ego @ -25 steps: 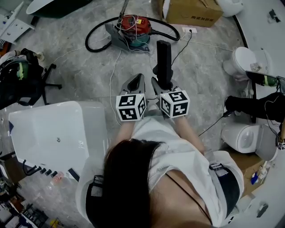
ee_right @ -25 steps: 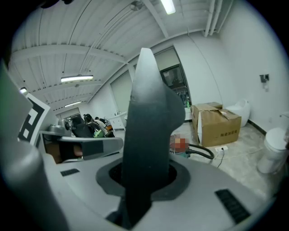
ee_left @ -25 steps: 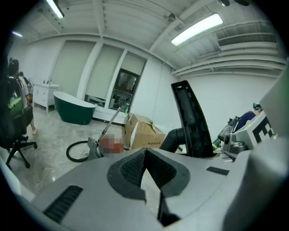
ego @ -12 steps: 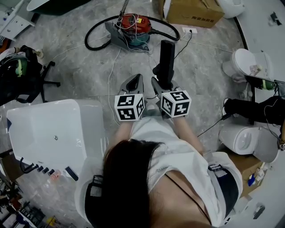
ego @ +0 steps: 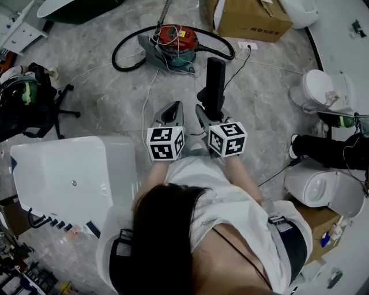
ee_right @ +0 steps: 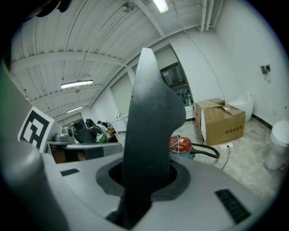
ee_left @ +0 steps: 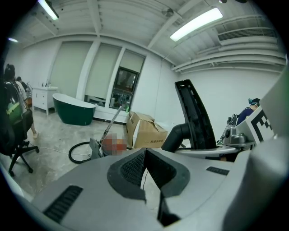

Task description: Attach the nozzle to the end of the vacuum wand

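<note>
Done so far: The nozzle has been picked up. It is clamped upright in the right gripper, and in the right gripper view the black nozzle is seen pinched between the two jaws.
Left to do: The nozzle has not yet been put on the wand. It is judged that the nozzle must be carried over to the wand and pushed onto its end.
Where the wand is: The wand is seen leaning up by the red vacuum cleaner, on the floor well apart from both grippers. Its top end is cut off by the edge of the head view.
Left gripper: The jaws of the left gripper are pressed together, and nothing is held between them.
Nozzles: One is counted.
Wands: One is counted, also seen as a thin stick in the left gripper view.
Vacuum cleaners: One is counted, with one black hose curled beside it.
Grippers: Two are counted, each with one marker cube.
Boxes: One cardboard box is counted, behind the vacuum cleaner.
Toilets: Two are counted at the right, one farther off and one closer.
</note>
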The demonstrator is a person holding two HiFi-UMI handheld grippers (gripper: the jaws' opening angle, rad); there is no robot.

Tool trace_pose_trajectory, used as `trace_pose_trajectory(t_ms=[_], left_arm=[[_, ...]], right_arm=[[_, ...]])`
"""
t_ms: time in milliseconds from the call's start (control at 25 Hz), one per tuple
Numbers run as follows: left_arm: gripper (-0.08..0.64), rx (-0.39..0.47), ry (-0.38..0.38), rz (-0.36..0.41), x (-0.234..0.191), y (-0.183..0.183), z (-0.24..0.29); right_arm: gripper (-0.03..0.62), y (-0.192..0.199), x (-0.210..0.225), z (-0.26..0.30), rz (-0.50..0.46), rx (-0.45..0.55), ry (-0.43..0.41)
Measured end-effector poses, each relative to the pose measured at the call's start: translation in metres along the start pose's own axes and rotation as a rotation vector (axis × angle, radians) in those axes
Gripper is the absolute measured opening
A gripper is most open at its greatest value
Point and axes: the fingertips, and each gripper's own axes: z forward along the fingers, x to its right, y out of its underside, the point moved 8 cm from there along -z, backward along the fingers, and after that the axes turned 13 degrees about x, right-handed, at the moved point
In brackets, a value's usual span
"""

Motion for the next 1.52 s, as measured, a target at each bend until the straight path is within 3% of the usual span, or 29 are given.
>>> trace_pose_trajectory(t_ms=[600,1120,1520], left_arm=[[0.002,-0.029,0.008,-0.01,-0.03,-0.015,0.058],[0.002,-0.012,0.011,-0.043,-0.057,-0.042,0.12],[0.002,-0.017,-0.009,-0.033,-0.089,-0.062,0.153]], right_arm=[[0.098,-0.018,0.025,0.057,0.04,-0.014,-0.019],[0.098,-0.049,0.051,0.121,-0.018,-0.03,-0.02],[0.098,-0.07,0.066,0.159,0.069,-0.002,0.023]])
